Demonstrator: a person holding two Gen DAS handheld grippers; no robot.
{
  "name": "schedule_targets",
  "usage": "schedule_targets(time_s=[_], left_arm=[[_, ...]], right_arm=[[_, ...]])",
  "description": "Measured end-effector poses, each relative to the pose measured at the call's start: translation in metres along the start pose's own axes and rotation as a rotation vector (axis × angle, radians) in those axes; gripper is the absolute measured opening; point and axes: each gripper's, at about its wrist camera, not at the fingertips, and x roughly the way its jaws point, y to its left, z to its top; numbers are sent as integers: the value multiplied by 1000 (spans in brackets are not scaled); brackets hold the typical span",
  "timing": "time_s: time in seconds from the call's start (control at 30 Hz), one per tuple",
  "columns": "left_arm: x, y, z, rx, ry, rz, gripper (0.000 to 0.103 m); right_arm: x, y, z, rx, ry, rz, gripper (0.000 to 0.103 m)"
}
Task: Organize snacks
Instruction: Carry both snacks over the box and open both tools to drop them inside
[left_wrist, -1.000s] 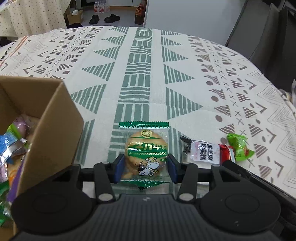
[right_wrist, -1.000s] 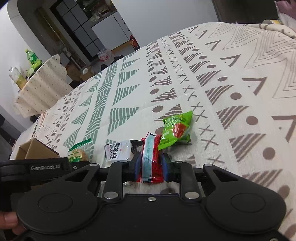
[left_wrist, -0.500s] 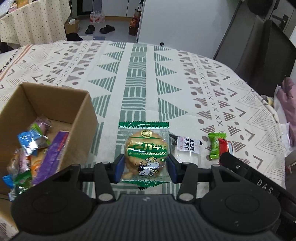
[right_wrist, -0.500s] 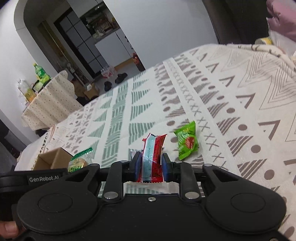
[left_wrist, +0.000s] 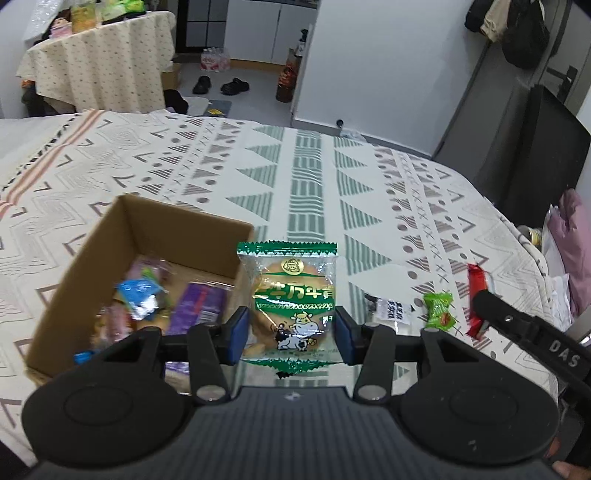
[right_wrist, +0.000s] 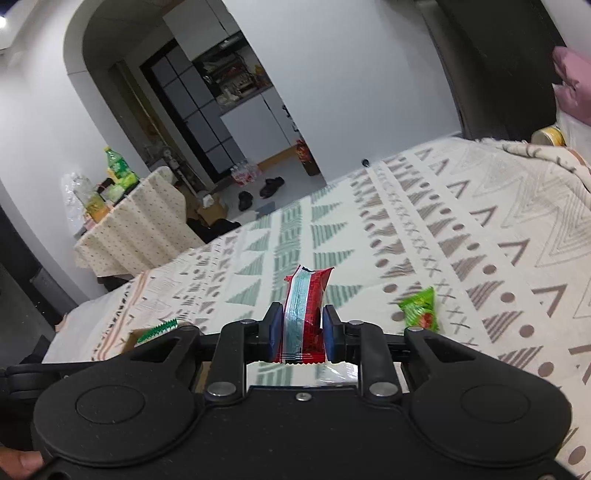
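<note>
My left gripper (left_wrist: 287, 334) is shut on a green-edged clear biscuit packet (left_wrist: 291, 302) with a cow picture, held in the air just right of an open cardboard box (left_wrist: 110, 236) that holds several wrapped snacks. My right gripper (right_wrist: 300, 334) is shut on a red and white snack packet (right_wrist: 304, 312), lifted above the patterned tablecloth; that packet (left_wrist: 477, 295) also shows at the right of the left wrist view. On the cloth lie a small green candy packet (left_wrist: 437, 310) (right_wrist: 419, 308) and a white packet with black print (left_wrist: 391, 310).
The table wears a cream cloth with green and brown patterns (left_wrist: 314, 177). A dark chair (left_wrist: 546, 147) stands past its right edge, with pink fabric (left_wrist: 576, 236) beside it. A second covered table with bottles (right_wrist: 122, 221) stands farther back, and shoes (left_wrist: 221, 85) lie on the floor.
Both grippers have risen well above the table with their packets. The left view has pulled back and up, so the box's inside now shows beside the held biscuit packet.
</note>
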Motion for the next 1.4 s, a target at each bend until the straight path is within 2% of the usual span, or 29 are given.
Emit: schedule_targets(time_s=[0.43, 0.7, 0.93, 1.4], left_arm=[[-31, 38, 13, -43, -53, 4, 47], [-41, 73, 25, -79, -77, 35, 47], [-32, 104, 34, -115, -71, 50, 47], [1, 139, 38, -163, -24, 64, 49]], right_arm=[[-6, 46, 2, -48, -42, 62, 23], [4, 65, -4, -45, -19, 83, 23], [25, 88, -8, -57, 12, 108, 23], [69, 125, -27, -71, 95, 132, 23]])
